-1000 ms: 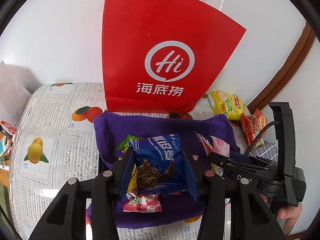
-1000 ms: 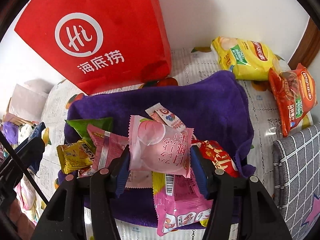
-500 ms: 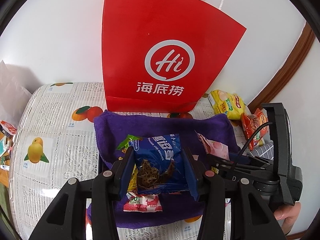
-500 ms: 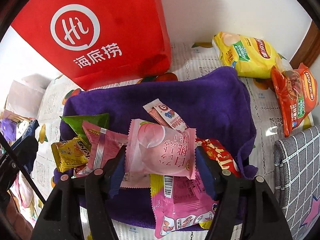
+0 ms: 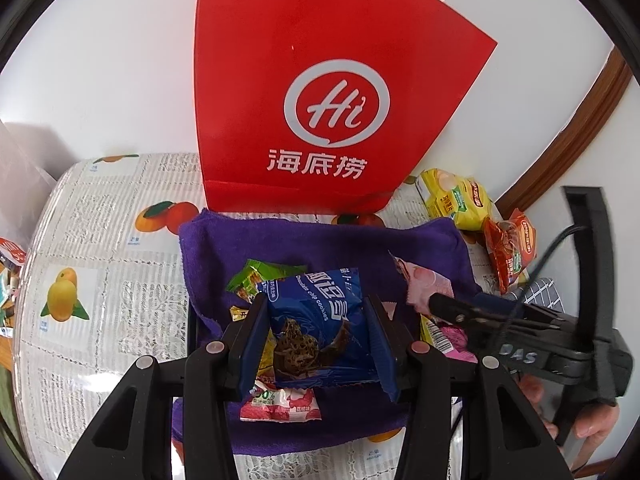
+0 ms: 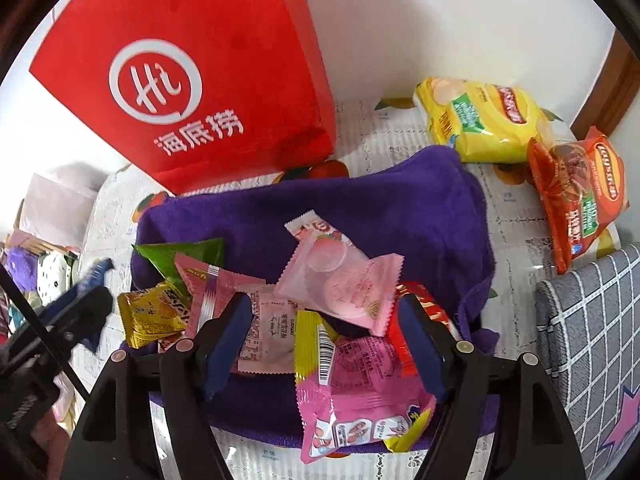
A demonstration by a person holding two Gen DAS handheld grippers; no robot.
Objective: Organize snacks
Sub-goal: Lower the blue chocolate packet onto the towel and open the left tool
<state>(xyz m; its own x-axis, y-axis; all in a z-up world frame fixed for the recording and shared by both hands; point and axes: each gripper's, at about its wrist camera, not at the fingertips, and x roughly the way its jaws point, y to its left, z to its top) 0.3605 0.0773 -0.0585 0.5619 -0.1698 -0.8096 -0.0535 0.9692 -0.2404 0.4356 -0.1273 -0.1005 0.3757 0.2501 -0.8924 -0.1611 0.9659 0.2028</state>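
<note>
My left gripper (image 5: pixel 316 316) is shut on a blue chocolate chip cookie packet (image 5: pixel 320 328) and holds it over the purple towel (image 5: pixel 320 248). My right gripper (image 6: pixel 326 308) is open, its jaws spread wide. A pale pink peach snack packet (image 6: pixel 344 284) lies loose just ahead of its fingers, on the snack pile on the purple towel (image 6: pixel 380 204). The right gripper also shows at the right of the left wrist view (image 5: pixel 436 304). A red paper bag (image 5: pixel 336 92) stands behind the towel, also in the right wrist view (image 6: pixel 192 68).
Several small packets lie on the towel: green (image 6: pixel 180 256), yellow (image 6: pixel 152 316), pink (image 6: pixel 352 396). A yellow chip bag (image 6: pixel 480 120) and an orange chip bag (image 6: pixel 580 196) lie at the back right. A grey checked cushion (image 6: pixel 592 352) is at right. The fruit-print tablecloth (image 5: pixel 100 240) covers the table.
My right gripper has opened and let go of the pink peach packet, which dropped onto the pile and tilted. The left gripper still holds the blue packet in place.
</note>
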